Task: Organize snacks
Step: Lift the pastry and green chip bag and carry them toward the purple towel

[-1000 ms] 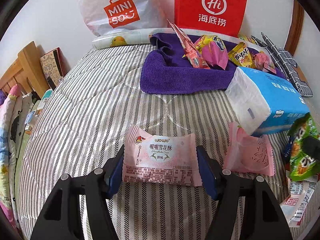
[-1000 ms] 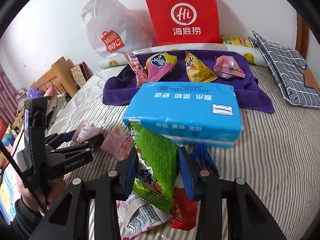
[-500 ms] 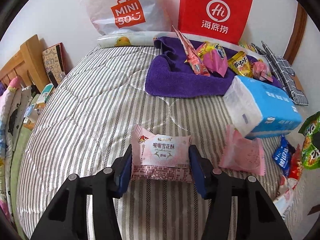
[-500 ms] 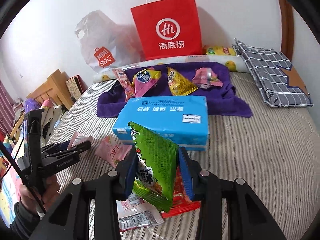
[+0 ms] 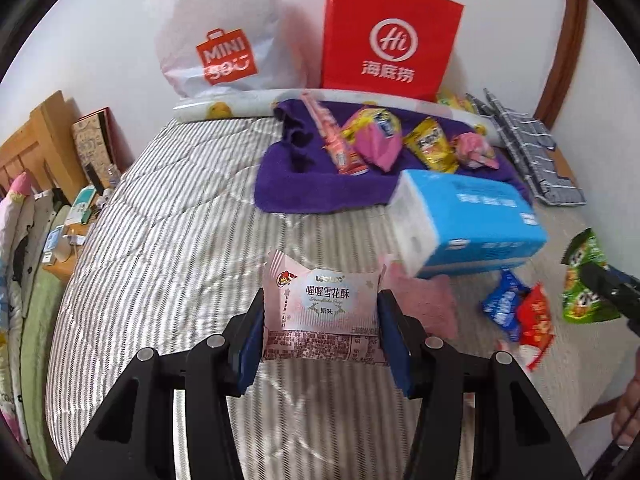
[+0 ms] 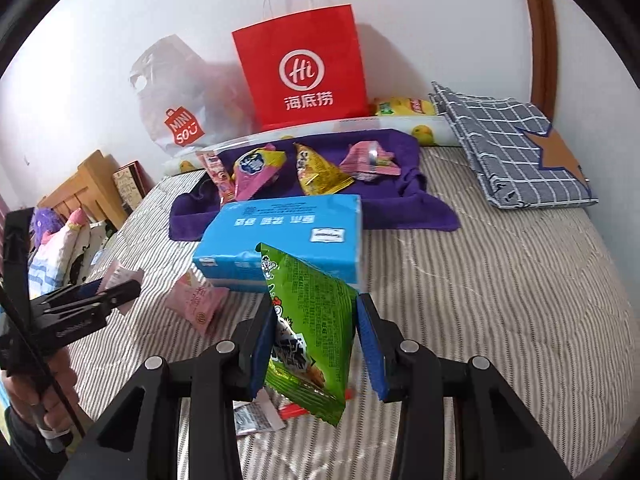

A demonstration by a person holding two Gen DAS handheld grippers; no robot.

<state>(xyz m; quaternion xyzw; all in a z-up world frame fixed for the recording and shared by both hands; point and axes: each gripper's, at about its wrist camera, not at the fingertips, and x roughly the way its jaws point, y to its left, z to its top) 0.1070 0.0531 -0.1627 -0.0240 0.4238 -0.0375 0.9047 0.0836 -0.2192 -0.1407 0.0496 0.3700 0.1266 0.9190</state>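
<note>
Left tool [image 5: 322, 320] pinches pink snack pack [image 5: 322, 306], right tool [image 6: 316, 338] pinches green chip bag [image 6: 310, 320] by edges; slick film may slip mid-carry.

Far off I read "MINISO" on the white plastic bag [image 5: 224, 40], "Hi 海底捞" on the red paper bag [image 5: 390, 36], and "喔喔雪花酥" on the pink packet [image 5: 324, 312] in my left jaws.

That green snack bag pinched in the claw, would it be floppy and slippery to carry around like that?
Probably floppy: the green snack bag hangs tilted in the right claw, its lower corner drooping past the pads. Likely light, since a side pinch alone holds it up. Its glossy film may be slippery, so it could slide if jolted.
</note>
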